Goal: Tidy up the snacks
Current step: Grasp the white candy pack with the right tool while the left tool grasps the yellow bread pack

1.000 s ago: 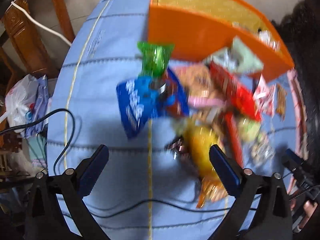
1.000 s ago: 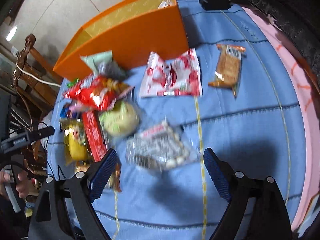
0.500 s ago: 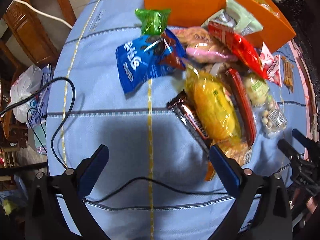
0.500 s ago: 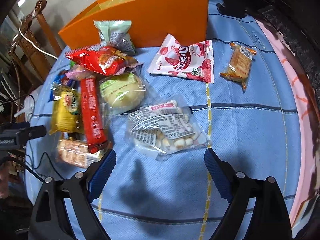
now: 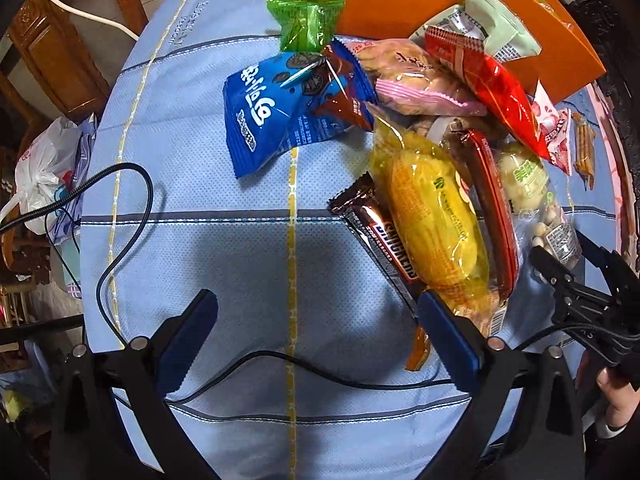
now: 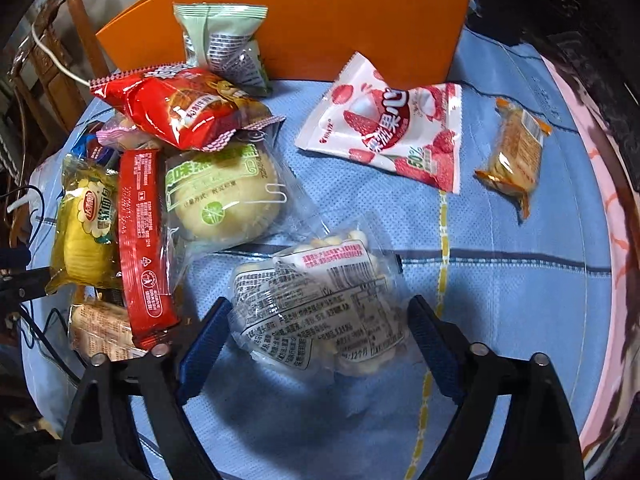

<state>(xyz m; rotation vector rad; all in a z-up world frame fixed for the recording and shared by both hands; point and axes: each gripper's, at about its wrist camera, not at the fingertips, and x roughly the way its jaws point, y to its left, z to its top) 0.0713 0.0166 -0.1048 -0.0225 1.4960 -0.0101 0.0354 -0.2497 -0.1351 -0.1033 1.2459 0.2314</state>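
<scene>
I hold the right gripper [image 6: 316,320] pointing steeply down over the blue quilted tablecloth [image 6: 500,300]. Its blue-padded jaws have just been closing and now straddle the clear plastic bag of small pale puffs [image 6: 320,304]; the left pad touches the bag's edge, the right pad stands just clear, so nothing is clamped. The left gripper [image 5: 316,316] points straight down with its jaws wide apart over bare cloth and a black cable [image 5: 280,364]. Its right pad sits just beside the brown chocolate bar [image 5: 380,240] and the yellow wrapped cake [image 5: 436,216]. The orange cardboard box [image 6: 320,20] stands behind the snack pile.
</scene>
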